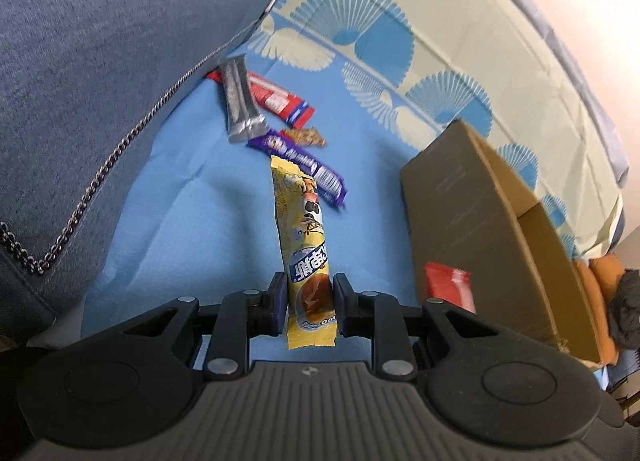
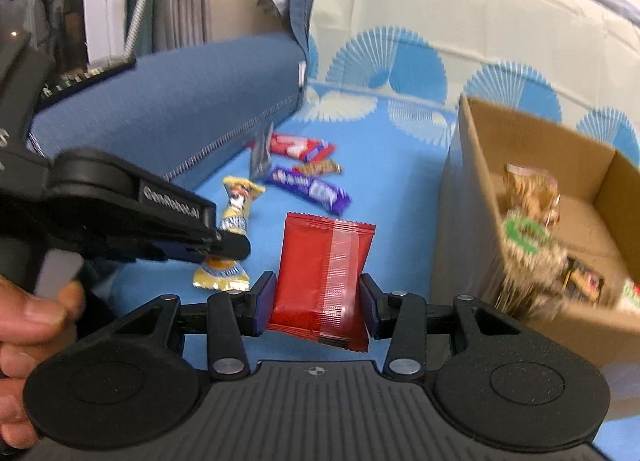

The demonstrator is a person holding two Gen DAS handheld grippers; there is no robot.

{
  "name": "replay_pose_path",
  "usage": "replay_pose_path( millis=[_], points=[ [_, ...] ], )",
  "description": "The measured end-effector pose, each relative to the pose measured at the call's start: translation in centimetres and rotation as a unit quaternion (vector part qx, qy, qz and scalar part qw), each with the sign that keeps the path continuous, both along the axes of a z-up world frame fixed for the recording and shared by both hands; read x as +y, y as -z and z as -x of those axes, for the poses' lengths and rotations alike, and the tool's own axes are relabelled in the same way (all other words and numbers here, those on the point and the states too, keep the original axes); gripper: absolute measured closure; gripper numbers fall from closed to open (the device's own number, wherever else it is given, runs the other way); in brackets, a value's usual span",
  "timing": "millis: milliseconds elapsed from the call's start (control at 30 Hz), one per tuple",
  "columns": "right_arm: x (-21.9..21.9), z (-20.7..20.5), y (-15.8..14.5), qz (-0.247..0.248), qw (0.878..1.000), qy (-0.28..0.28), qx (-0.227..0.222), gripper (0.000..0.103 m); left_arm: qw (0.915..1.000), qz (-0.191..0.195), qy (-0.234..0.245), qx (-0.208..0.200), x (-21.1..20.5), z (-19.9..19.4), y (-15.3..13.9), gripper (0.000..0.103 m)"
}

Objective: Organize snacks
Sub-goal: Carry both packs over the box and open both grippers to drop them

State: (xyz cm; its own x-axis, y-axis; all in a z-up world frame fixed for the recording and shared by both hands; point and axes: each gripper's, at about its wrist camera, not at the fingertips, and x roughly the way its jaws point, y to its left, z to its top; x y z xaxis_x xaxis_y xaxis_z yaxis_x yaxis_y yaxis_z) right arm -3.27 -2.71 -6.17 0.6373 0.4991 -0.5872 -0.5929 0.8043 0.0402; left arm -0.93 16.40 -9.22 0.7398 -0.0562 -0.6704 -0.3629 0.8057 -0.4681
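Right wrist: right gripper (image 2: 316,303) clenched on red packet (image 2: 324,277); left gripper (image 1: 310,303) clamps yellow bar (image 1: 304,245). Mid-carry; next, release over box (image 2: 472,197).

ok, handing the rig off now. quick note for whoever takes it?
Left gripper: shut on the yellow snack bar.
Right gripper: shut on the red packet.
Cardboard box stands to the right and already holds several snacks.
Left on the blue sheet: purple bar, red bar, silver bar, and a small brown snack.
Next, probably: drop both held items in the box, then collect the rest.
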Motion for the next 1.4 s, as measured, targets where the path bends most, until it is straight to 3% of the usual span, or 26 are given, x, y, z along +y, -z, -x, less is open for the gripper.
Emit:
replay_pose_path(
  millis=[333,933,1400],
  points=[
    [-1.5,0.5,-3.6,-0.032,0.998,-0.003,-0.062,0.057,0.9984,0.008,0.0,-0.056,0.1,0.8,-1.2,0.077],
    [-5.6,-1.8,-6.2,-0.111,0.99,0.034,-0.079,0.057,0.996,-0.028,0.015,-0.083,-1.3,1.3,-4.8,0.077],
    [-12.0,-5.5,-7.2,-0.163,0.974,0.135,-0.075,0.057,0.9872,-0.061,0.093,-0.115,-10.2,-5.0,-10.1,0.077]
  ],
)
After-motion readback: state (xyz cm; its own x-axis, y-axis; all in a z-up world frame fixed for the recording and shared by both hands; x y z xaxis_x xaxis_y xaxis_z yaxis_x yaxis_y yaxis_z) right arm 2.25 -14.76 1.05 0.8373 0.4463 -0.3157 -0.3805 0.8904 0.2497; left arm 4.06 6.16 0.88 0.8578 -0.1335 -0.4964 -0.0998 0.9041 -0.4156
